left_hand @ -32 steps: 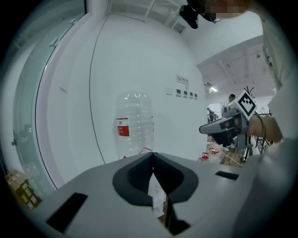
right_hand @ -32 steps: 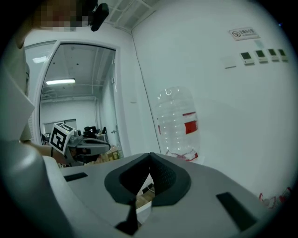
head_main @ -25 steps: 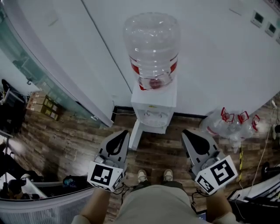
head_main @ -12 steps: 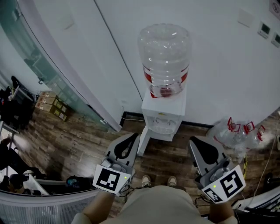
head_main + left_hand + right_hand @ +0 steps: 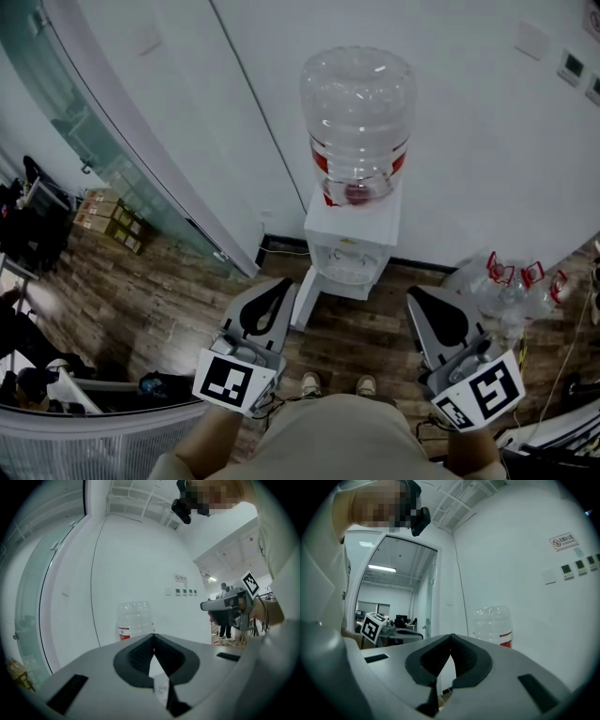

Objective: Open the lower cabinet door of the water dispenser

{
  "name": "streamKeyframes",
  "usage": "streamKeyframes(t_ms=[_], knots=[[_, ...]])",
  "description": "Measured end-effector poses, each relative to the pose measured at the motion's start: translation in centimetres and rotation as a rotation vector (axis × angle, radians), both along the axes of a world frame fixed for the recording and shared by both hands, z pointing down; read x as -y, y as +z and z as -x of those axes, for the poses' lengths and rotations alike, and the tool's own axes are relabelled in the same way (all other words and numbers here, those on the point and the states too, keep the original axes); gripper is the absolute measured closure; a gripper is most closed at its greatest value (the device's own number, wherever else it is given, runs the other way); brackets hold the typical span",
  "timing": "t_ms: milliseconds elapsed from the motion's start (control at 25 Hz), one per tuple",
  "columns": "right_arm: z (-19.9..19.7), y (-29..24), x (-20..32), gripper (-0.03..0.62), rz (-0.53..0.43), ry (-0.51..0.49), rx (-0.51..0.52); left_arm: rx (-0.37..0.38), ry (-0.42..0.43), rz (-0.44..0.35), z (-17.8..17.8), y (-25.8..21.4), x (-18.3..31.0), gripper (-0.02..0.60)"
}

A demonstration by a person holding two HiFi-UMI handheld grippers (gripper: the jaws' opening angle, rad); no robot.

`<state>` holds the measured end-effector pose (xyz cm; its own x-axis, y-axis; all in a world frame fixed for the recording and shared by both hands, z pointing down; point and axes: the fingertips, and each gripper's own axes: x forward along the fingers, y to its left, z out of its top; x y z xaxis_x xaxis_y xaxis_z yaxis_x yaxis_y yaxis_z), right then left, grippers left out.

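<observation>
Left gripper view has your left gripper (image 5: 153, 636) with its jaws pressed together at the tips and nothing between them. Your right gripper (image 5: 450, 637) is closed and empty in the same way. Both are held level at waist height, well back from the water dispenser (image 5: 349, 246). The dispenser stands on the wooden floor (image 5: 169, 300) at the floor's edge along the white wall (image 5: 469, 141), straight ahead of your feet. The lower cabinet door (image 5: 302, 298) appears to be the white panel angling out from the dispenser's lower left front toward you, so it looks already swung open, though from this steep angle you cannot be sure. Treat the door as a thin, stiff, light panel with a smooth, slippery face. It should swing easily on its hinge, perhaps past a weak catch. Take it by the free vertical edge, far from the hinge, with one jaw on each face. The bottle (image 5: 358, 122) on top looks empty, so the whole unit is probably light. Pull gently, since a hard tug could drag or tip the dispenser.
</observation>
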<state>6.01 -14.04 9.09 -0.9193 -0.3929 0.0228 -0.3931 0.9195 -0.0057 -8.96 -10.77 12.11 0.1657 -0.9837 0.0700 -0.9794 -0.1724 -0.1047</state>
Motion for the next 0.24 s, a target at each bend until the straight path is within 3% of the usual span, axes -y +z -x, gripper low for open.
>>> streamKeyframes(t_ms=[240], knots=[[0.52, -0.02, -0.04, 0.588, -0.023, 0.01, -0.019, 0.036, 0.006, -0.021, 0.63, -0.29, -0.1, 0.575]])
